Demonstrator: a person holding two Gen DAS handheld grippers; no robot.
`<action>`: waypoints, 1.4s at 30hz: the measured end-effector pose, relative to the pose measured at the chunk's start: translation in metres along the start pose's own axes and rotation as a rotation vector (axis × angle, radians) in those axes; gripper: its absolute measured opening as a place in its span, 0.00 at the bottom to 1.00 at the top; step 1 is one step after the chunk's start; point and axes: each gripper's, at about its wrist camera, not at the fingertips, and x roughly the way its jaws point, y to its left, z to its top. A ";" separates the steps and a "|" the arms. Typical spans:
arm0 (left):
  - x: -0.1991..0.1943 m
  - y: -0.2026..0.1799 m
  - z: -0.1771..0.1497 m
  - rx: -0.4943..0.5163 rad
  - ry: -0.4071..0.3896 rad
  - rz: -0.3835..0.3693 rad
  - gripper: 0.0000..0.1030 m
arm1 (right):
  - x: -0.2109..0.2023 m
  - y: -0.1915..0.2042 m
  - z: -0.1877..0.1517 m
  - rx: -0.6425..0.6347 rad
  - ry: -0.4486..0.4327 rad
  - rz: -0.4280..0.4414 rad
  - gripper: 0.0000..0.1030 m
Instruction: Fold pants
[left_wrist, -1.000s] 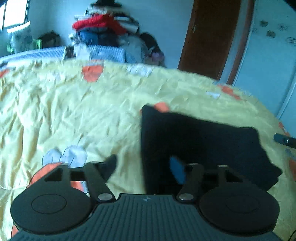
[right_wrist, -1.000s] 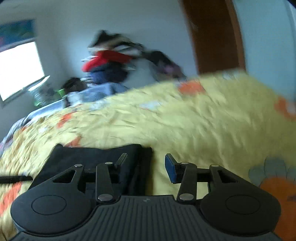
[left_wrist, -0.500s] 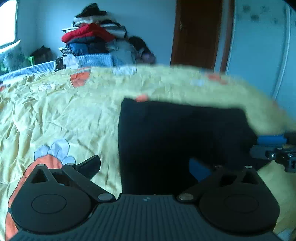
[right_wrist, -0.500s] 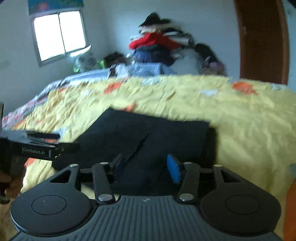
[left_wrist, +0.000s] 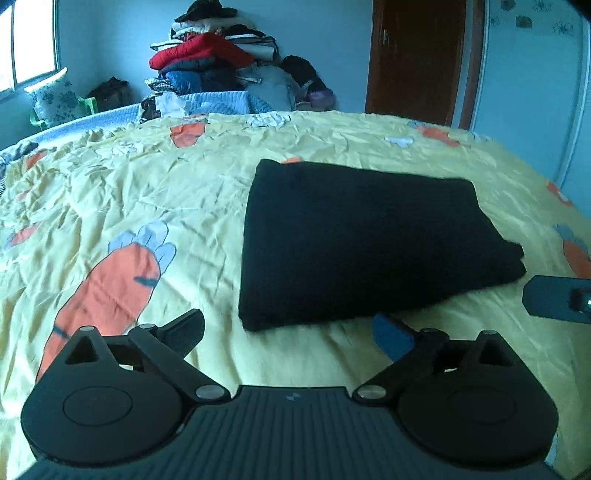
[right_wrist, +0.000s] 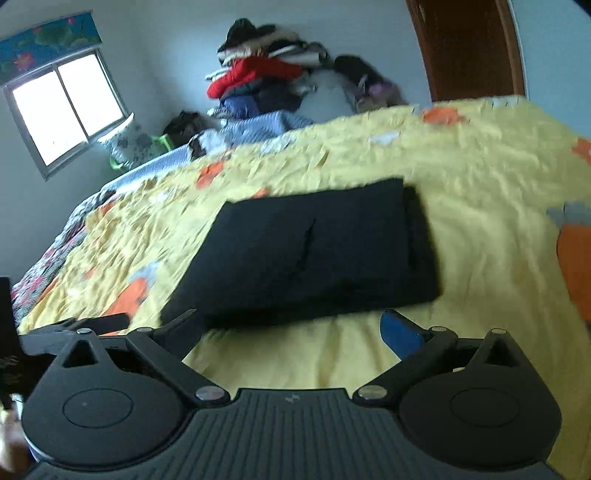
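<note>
Left gripper (left_wrist: 288, 330): fingers spread wide, nothing between them; one black fingertip (left_wrist: 186, 330) at left, one blue-padded fingertip (left_wrist: 391, 338) at right, both held just short of the near edge of the pants, not touching the cloth; the bedspread shows in the gap. Right gripper (right_wrist: 291, 330): fingers likewise spread wide and empty; black fingertip (right_wrist: 177, 328) at left, lying against the near left corner of the pants in this view, contact not certain; blue-padded fingertip (right_wrist: 400, 334) at right, just below the near edge of the cloth. Pants (left_wrist: 365, 236): black, folded into a compact, roughly rectangular stack, lying flat on the bed directly ahead of both grippers; in the right wrist view (right_wrist: 314, 251) a second layer shows along the right edge and a short dark crease runs across the top face. Part of the right gripper enters the left wrist view at the right edge (left_wrist: 557, 299), near the right corner of the pants; part of the left gripper shows at the lower left of the right wrist view (right_wrist: 74, 332). Bedspread (left_wrist: 166, 192): yellow, wrinkled, printed with orange carrots (left_wrist: 107, 284). Clothes pile (left_wrist: 218, 62): red, dark blue and mixed garments heaped against the far wall beyond the bed. Door (left_wrist: 417, 59): brown wood, at the far right. Window (right_wrist: 66, 107): bright, at the far left wall.
</note>
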 end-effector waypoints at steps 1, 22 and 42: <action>-0.002 -0.004 -0.004 0.006 -0.003 0.019 0.99 | -0.004 0.004 -0.002 0.008 0.017 0.019 1.00; 0.006 -0.011 -0.046 -0.072 0.011 0.068 0.98 | 0.026 -0.016 -0.044 -0.058 -0.071 -0.121 1.00; 0.005 -0.015 -0.056 -0.043 -0.029 0.089 1.00 | 0.046 -0.010 -0.066 -0.209 -0.084 -0.251 1.00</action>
